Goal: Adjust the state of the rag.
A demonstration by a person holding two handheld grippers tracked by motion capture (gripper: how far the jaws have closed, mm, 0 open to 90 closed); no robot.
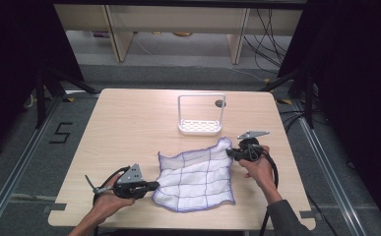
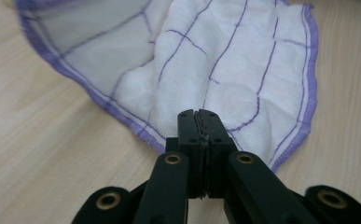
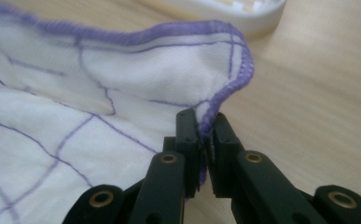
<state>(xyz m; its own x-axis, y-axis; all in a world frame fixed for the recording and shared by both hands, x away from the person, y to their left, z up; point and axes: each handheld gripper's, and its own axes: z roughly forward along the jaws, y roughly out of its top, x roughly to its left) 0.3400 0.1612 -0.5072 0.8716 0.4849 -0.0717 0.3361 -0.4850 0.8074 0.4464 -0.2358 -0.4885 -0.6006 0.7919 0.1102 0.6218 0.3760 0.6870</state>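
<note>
Both claws pinching the cloth (image 1: 196, 178) near table centre: left gripper (image 1: 151, 186) clamped on its 8 o'clock corner, right gripper (image 1: 231, 153) on the hem at 2 o'clock. Stretched diagonally between them; soap rack (image 1: 200, 115) lying just beyond, toward 12. Pinched cloth mostly hidden inside the left gripper's pressed-together jaws; underside unseen.

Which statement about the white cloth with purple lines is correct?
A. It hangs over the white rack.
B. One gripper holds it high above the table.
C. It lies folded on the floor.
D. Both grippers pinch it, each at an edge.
D: the left gripper and the right gripper each have their fingers shut on the hem of the cloth, which lies on the table.
</note>
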